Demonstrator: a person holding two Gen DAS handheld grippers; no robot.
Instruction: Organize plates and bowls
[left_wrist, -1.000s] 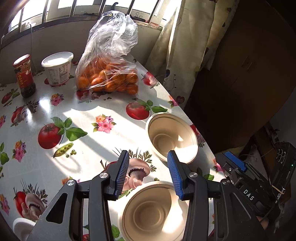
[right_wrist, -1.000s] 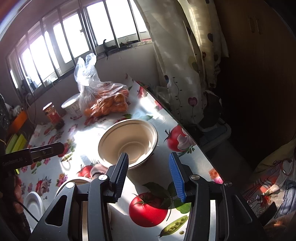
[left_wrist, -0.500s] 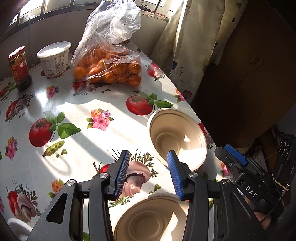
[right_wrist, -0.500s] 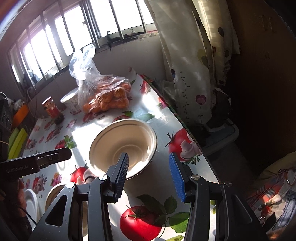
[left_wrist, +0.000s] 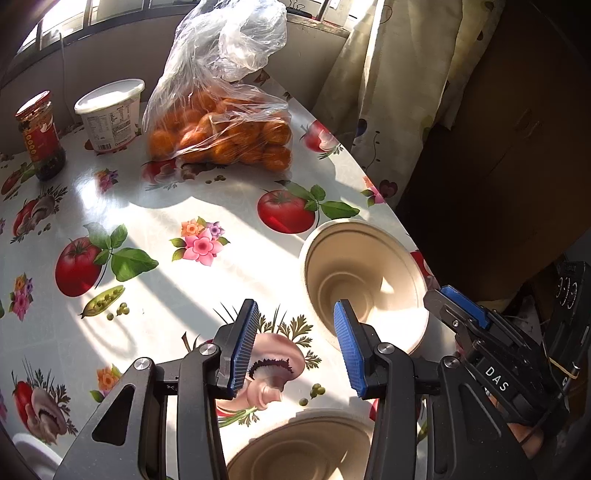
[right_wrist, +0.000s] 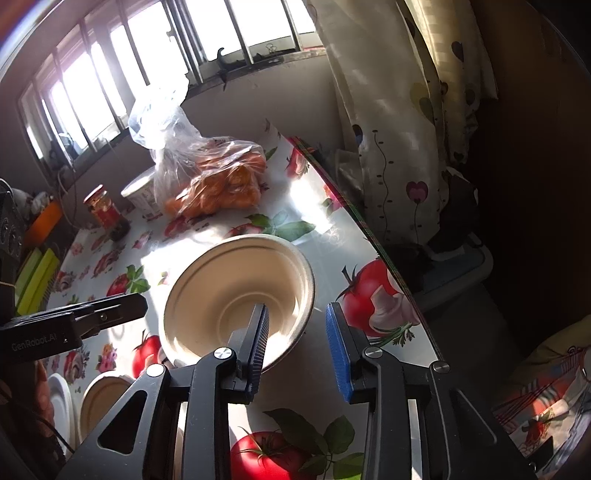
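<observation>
Between the right gripper (right_wrist: 297, 345) pads sits the bowl (right_wrist: 236, 299) rim.

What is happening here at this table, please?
A person is tidying beige bowls with two handheld tongs. The right tongs have just been closing around the near rim of the far bowl, not yet pressing on it. The left tongs hang open above the tablecloth, between that bowl and the near bowl.

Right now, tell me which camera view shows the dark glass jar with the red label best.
The left wrist view: the dark glass jar with the red label stands large and fully visible near the white tub. The right wrist view shows that jar smaller and farther off.
</observation>
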